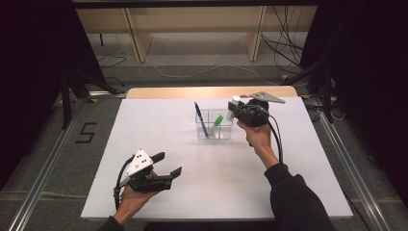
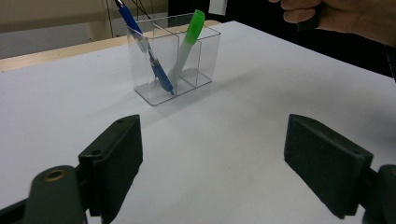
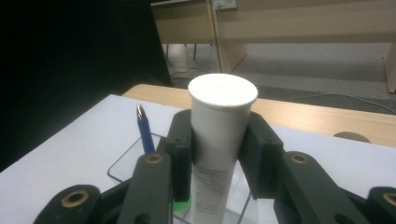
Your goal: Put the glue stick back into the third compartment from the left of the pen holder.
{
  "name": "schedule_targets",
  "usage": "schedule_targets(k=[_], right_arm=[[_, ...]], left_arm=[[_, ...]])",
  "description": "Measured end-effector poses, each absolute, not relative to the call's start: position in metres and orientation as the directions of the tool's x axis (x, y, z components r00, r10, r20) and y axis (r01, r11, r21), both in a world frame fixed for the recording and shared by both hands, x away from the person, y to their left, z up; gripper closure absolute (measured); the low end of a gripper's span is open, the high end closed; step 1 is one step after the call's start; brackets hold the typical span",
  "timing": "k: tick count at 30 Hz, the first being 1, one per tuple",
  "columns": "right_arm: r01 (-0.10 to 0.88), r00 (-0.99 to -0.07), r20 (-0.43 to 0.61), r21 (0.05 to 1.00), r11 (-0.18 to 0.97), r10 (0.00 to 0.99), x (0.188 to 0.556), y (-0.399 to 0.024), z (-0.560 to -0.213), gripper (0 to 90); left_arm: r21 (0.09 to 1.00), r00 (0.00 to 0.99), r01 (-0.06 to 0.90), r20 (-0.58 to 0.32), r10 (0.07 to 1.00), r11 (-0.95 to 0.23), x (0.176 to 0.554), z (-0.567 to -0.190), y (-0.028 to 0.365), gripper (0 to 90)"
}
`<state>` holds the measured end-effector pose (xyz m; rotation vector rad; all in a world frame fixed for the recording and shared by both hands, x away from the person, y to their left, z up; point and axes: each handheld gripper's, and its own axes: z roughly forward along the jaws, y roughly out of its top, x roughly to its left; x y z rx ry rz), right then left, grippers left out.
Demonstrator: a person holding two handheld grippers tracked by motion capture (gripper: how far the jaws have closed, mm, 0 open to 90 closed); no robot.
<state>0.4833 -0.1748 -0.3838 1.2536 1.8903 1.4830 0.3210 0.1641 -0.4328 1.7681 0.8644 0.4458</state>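
Black left gripper (image 1: pixel 169 164) rests nearest, jaws wide and empty, low over the white table (image 1: pixel 159 202); farther off, right gripper (image 1: pixel 234 109) clamps a white tube (image 3: pixel 219 135) upright just above the clear holder (image 2: pixel 173 60); risk: tube's lower end may catch the rim or divider; could knock the green marker (image 2: pixel 189 39) or blue pen (image 2: pixel 142 44), or tip the light holder.

Table (image 1: pixel 159 144) brightly lit from above, dark surroundings; soft shadows, slightly soft focus, no strong glare.
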Motion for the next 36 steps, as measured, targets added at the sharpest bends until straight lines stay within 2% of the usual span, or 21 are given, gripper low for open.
schedule_targets(k=[36], right_arm=[[0.464,-0.466,0.158,0.881,0.088,0.871,0.507,-0.158,-0.402,67.5]], left_arm=[[0.926,0.669,0.338,-0.111,0.735,-0.168,0.321,-0.433,0.163,18.9]])
